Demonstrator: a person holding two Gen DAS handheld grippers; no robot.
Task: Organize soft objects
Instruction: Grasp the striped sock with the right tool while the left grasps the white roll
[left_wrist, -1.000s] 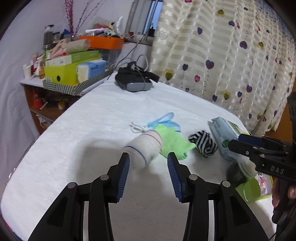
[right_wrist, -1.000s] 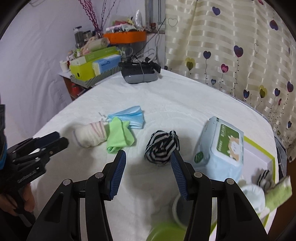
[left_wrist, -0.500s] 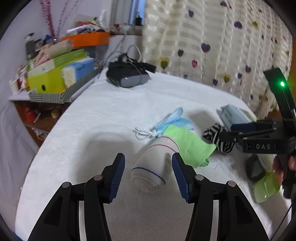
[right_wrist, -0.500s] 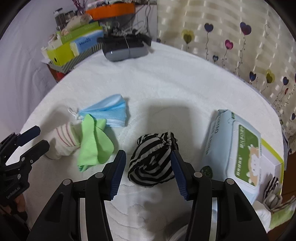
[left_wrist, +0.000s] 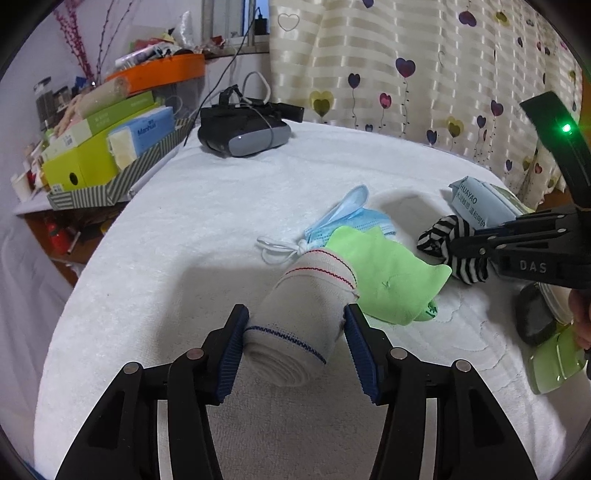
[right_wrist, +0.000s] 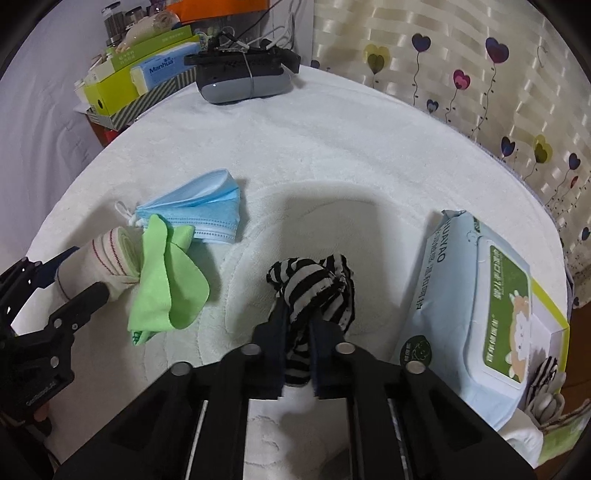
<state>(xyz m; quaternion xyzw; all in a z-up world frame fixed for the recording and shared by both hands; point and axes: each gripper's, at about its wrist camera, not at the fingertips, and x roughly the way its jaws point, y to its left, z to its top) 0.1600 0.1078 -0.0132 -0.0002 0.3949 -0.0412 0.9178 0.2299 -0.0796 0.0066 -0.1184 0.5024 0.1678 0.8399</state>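
Note:
A white bandage roll (left_wrist: 299, 314) with red and blue lines lies on the white bed cover (left_wrist: 221, 229). My left gripper (left_wrist: 293, 325) is shut on it, one blue pad against each side; the right wrist view shows the same grip (right_wrist: 79, 273). A green cloth (left_wrist: 388, 280) leans on the roll's far end, over a blue face mask (left_wrist: 351, 218). To the right, my right gripper (right_wrist: 297, 325) is shut on a black-and-white striped sock (right_wrist: 314, 284), the fabric pinched between its pads. The left wrist view shows that gripper (left_wrist: 469, 242) side on.
A pale blue wet-wipes pack (right_wrist: 472, 288) lies right of the sock on a white box with a green edge (right_wrist: 550, 310). A grey headset (left_wrist: 247, 129) sits at the far side. A striped tray of boxes (left_wrist: 110, 173) stands beyond the left edge. A green lid (left_wrist: 554, 358) lies near right.
My left gripper moved forward and down until its pads came around the white roll. My right gripper sank onto the striped sock and closed from wide open onto it.

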